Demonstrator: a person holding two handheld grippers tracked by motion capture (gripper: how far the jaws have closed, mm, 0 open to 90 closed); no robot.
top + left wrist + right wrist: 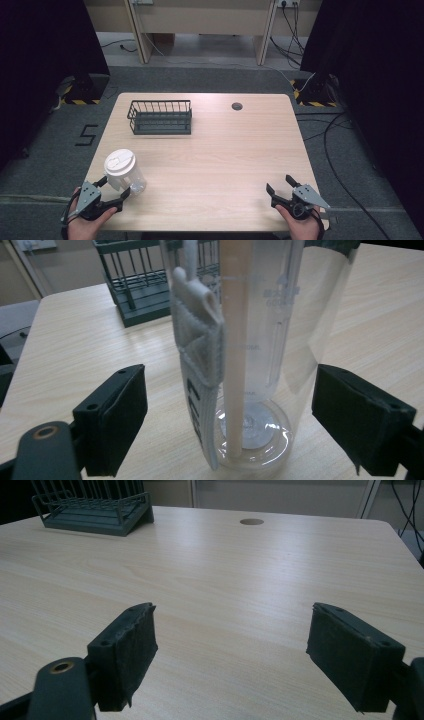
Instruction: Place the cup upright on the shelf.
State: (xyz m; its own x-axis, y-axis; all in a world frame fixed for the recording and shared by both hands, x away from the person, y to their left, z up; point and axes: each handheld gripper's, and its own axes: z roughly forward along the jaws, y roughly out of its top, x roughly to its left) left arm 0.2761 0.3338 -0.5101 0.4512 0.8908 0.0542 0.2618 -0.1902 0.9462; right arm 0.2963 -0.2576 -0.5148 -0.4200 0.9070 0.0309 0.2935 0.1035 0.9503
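Observation:
A clear plastic bottle [126,173] with a white lid stands upright near the table's front left corner. Up close in the left gripper view, the bottle [260,355] has a pale straw inside and a grey fabric strap down its side. My left gripper [114,189] is open, its jaws on either side of the bottle's base with a gap on both sides. My left gripper [230,415] frames the bottle between its two black pads. At the front right, my right gripper [281,187] is open over bare wood, and my right gripper [230,650] holds nothing.
A dark wire basket [160,117] stands at the table's back left, seen also as a wire basket [95,505] far off. A round cable hole [237,105] sits near the far edge. Cables [335,150] trail on the floor to the right.

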